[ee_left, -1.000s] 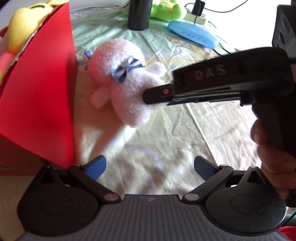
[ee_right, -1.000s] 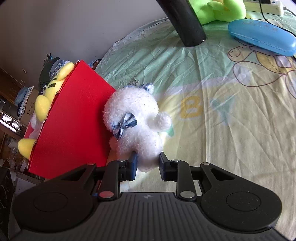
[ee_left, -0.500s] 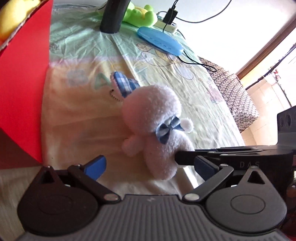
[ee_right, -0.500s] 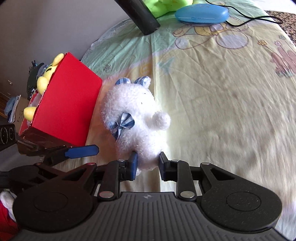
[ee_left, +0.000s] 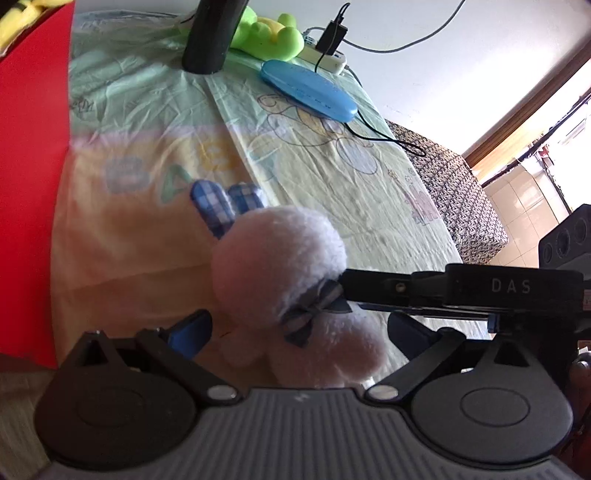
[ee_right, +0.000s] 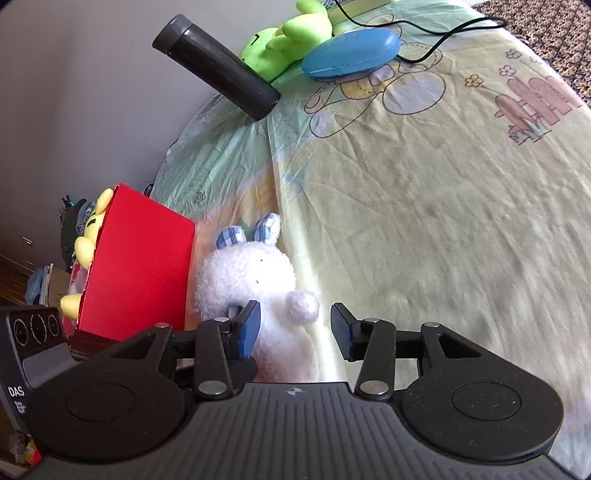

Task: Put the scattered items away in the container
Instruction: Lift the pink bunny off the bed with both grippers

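Left wrist view: the left gripper (ee_left: 299,330) has its jaws spread wide, one blue-tipped finger on each side of the white plush rabbit (ee_left: 280,273). No contact between the pads and the toy can be confirmed, since the right fingertip is largely hidden behind the other tool. The rabbit lies on the printed bedsheet (ee_left: 155,229) with its checked blue ears pointing away from the camera and a checked bow at its neck. The right gripper (ee_left: 424,291) enters from the right as a dark bar whose tip reaches the bow. The red box (ee_left: 33,177) fills the left edge, near the rabbit and not touching it in this view. At the far end of the sheet are a black cylinder (ee_left: 212,35), a green plush toy (ee_left: 269,33), a blue case (ee_left: 308,90) and a power strip (ee_left: 325,59) with a cable.

Right wrist view: the right gripper (ee_right: 295,330) is open, its jaws set well apart and holding nothing. Its left finger sits against the rabbit's (ee_right: 251,280) side; the right finger is clear of it, over bare sheet (ee_right: 424,221). The rabbit lies just beside the red box (ee_right: 140,269), which holds yellow plush toys (ee_right: 90,236). The left gripper's body (ee_right: 33,343) shows at the lower left; its jaws cannot be seen here. The black cylinder (ee_right: 218,66), green toy (ee_right: 288,40) and blue case (ee_right: 351,53) lie well apart at the far end.
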A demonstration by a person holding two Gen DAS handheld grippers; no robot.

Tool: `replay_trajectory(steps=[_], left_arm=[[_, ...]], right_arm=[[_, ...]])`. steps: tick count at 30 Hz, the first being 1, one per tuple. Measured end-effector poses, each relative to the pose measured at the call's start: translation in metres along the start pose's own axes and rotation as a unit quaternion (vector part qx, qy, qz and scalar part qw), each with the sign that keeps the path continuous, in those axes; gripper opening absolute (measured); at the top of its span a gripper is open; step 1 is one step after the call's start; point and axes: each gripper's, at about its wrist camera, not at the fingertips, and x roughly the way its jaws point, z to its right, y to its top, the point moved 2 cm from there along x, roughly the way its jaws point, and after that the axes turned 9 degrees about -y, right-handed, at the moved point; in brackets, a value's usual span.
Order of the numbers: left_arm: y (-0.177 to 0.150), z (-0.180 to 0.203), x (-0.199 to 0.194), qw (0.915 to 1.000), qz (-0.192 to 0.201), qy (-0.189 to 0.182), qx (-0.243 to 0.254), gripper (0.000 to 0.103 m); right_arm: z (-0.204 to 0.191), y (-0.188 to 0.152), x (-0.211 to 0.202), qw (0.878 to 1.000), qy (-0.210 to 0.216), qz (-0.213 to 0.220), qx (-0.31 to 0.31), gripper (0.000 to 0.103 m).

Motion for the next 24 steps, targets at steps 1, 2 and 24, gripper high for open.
replay_trajectory(steps=[1, 2, 24], left_arm=[[0.0, -0.002, 0.0, 1.0, 0.001, 0.002, -0.004, 0.096], [0.001, -0.004, 0.001, 1.0, 0.002, 0.004, -0.009, 0.094], [-0.006, 0.035, -0.011, 0.9963, 0.03, 0.019, 0.078, 0.09]], right_arm=[[-0.003, 0.001, 0.007, 1.0, 0.012, -0.013, 0.002, 0.048], [-0.005, 0.001, 0.013, 0.999, 0.022, -0.024, 0.003, 0.05], [-0.004, -0.014, 0.006, 0.986, 0.131, -0.082, 0.057, 0.044]])
